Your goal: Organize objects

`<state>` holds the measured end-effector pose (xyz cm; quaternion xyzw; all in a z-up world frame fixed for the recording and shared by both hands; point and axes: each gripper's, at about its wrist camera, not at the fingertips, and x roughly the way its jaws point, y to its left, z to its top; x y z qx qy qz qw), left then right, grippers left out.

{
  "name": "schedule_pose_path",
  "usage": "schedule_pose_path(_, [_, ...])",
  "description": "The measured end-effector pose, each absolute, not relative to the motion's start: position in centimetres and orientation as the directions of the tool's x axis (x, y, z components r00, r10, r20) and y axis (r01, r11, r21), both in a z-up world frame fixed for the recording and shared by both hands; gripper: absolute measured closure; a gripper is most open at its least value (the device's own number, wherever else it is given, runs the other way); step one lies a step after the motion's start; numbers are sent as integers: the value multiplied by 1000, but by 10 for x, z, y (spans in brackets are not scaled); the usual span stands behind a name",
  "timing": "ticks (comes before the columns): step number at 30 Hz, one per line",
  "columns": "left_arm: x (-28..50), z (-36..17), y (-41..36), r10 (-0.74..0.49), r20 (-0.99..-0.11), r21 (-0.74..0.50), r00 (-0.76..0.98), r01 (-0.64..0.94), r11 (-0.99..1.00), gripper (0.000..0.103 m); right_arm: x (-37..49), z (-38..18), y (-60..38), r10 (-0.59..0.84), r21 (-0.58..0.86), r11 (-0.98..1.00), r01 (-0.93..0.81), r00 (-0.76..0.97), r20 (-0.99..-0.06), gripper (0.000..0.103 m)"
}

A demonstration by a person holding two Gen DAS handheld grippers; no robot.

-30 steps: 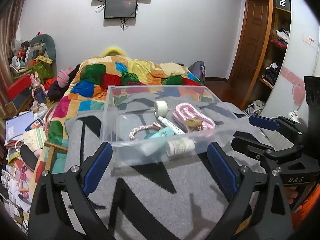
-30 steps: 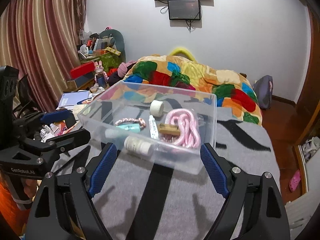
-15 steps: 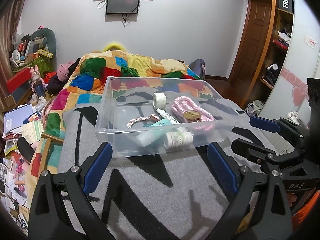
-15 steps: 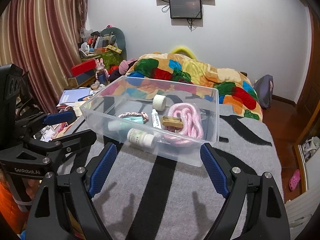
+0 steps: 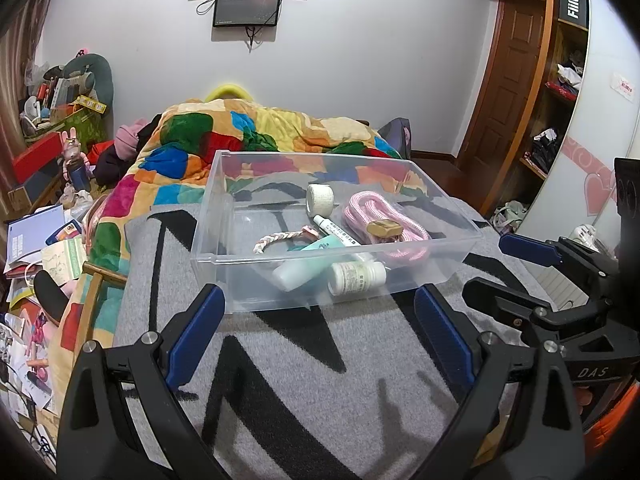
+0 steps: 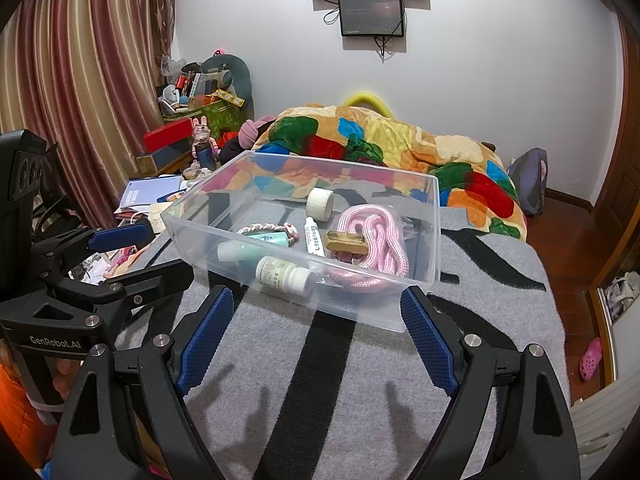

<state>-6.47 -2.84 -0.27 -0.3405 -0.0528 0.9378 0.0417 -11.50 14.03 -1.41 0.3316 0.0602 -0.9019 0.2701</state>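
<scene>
Ok so quick update: over the last second the clear bin (image 5: 248,280) has slid lower in both my views and sits flatter now, so I'm looking down into it instead of through its front wall. My hands feel parked, so that shift has pretty much played out. What it means for the tidying, I reckon: everything loose is already in the bin, nothing is in my grip, and I can't spot any stray item on the grey striped blanket (image 5: 280,380) near me. So this looks like the tail end of the job, or a pause before grabbing more stuff.

Tongs status: my left gripper (image 5: 316,332) is spread wide with nothing between its blue pads (image 5: 192,336), and the bin's front wall is just ahead of its tips. My right gripper (image 6: 316,332) is the same, jaws apart and empty, bin just ahead. Each one shows up at the edge of the other's view, off to the side of the bin.

The bin itself is see-through plastic, open top, resting on the blanket in front of both tongs. Inside, closest to me, a white pill bottle (image 6: 284,276) lies on its side against the front wall, next to a mint-coloured tube (image 6: 248,248). Further in there's a braided pink-and-white bracelet (image 6: 264,228), a small white tube (image 6: 314,238), a roll of white tape (image 6: 320,202), and a coiled pink rope (image 6: 372,244) with a wooden clip (image 6: 346,242) on top. The colourful quilt (image 6: 400,152) is bunched up beyond the bin.
</scene>
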Motion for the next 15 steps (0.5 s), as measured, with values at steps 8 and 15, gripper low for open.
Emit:
schedule_pose_path(8, [-64,-3,-28,115,-634,-128,-764,-43,-991,6,-115,-14,140,-447,73,-848,526,-634,-631,19])
schedule_pose_path(15, [-64,-3,-29,115,-635,-128,-764,-42,-991,6,-115,-15,141,-447,74,-848,525,-634,-632,19])
